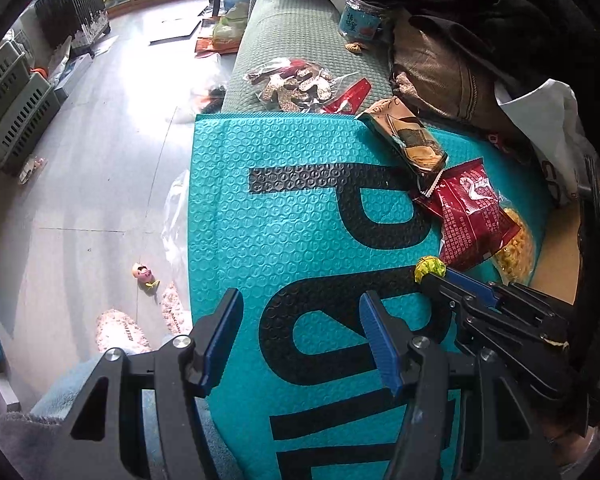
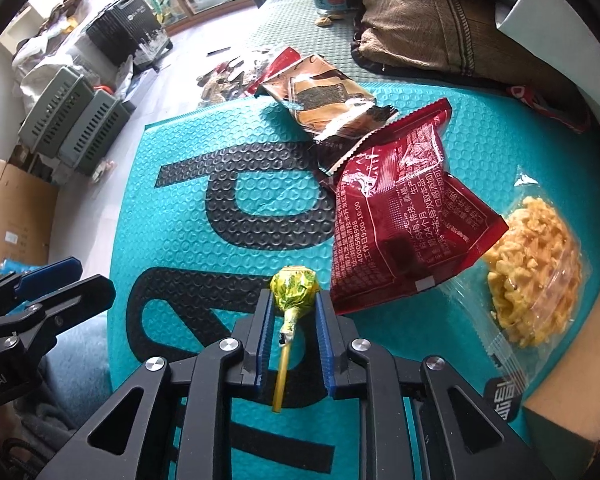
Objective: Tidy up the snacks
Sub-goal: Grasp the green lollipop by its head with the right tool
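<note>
The right hand-held gripper point(image 2: 293, 300) was clamped on a lollipop point(image 2: 293, 286) in a yellow-green wrapper, its blue pads pressed against the wrapped head on both sides while the yellow stick ran back between the fingers toward the camera. It hung over a teal bubble mailer point(image 2: 188, 216) printed with large black letters.

Just ahead and to the right of that hand-held gripper lay a dark red snack packet point(image 2: 404, 216), touching the mailer and overlapping a clear bag of yellow puffed pieces point(image 2: 536, 272) farther right. Beyond the red packet sat a brown seaweed-cracker packet point(image 2: 324, 100), its far end reaching past the mailer's edge onto a grey-green cushioned surface point(image 1: 296, 36).

The left hand-held gripper point(image 1: 300, 324) stood with its jaws apart and nothing between them, pointing down at the mailer, with the right one just to its right. Far ahead of it, a clear bag of dark glittery pieces point(image 1: 296, 86) lay on the cushioned surface, and a jar with a blue label point(image 1: 360, 16) stood farther on.
</note>
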Motion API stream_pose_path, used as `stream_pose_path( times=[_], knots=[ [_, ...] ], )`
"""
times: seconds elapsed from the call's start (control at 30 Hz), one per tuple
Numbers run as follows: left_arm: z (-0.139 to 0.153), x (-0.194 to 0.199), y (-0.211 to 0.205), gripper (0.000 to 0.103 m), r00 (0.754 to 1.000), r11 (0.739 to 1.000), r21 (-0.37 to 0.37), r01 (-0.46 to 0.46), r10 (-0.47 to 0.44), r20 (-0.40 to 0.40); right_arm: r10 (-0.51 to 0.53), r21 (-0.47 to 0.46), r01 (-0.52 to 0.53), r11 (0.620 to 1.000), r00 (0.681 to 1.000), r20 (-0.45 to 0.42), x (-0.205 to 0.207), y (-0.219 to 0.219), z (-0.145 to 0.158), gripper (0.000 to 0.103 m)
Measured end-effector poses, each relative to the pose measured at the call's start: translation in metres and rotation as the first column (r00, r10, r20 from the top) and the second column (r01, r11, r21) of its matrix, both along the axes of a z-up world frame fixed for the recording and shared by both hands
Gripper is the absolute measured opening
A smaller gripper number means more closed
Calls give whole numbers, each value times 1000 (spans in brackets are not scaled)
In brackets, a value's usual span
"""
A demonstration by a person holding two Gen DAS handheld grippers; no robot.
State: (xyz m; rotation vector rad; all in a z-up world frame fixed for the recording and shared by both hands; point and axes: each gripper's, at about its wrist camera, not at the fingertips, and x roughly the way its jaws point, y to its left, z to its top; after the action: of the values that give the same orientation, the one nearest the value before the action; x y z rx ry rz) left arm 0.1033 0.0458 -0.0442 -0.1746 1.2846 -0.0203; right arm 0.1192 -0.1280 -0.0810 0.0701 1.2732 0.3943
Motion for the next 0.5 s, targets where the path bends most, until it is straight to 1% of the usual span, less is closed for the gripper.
stream_pose_path(
  times=[0.1, 0.13, 0.17, 0.2, 0.3, 0.47, 0.5],
  knots=[
    [1, 5, -7, 60, 1000, 1000, -4, 13, -13, 6, 7, 5, -7, 1000, 1000, 27, -5, -7, 8, 18],
    [1, 7, -10, 60, 1000, 1000, -9, 16, -16, 6, 3, 12, -3, 1000, 1000, 31, -7, -11, 12, 13],
    [1, 8, -13, 60, 1000, 1000, -16, 18, -18, 4, -3, 19, 3, 1000, 999, 35, -9, -16, 15, 6],
    [1, 11, -16, 60, 1000, 999, -23, 21, -21, 1, -13, 20, 13, 1000, 999, 39, -10, -21, 19, 2],
    [2, 15, -30, 60, 999, 999, -37, 41, -40, 10, -39, 28, 38, 999, 998, 47, -13, -35, 25, 2],
    [4, 17, -44, 60, 998, 997, -33, 66, -66, 14, -60, 79, 60, 995, 998, -1, -13, -46, 17, 2],
    [5, 17, -45, 60, 998, 997, -31, 68, -67, 17, -58, 92, 58, 994, 998, -4, -14, -47, 18, 5]
  ],
)
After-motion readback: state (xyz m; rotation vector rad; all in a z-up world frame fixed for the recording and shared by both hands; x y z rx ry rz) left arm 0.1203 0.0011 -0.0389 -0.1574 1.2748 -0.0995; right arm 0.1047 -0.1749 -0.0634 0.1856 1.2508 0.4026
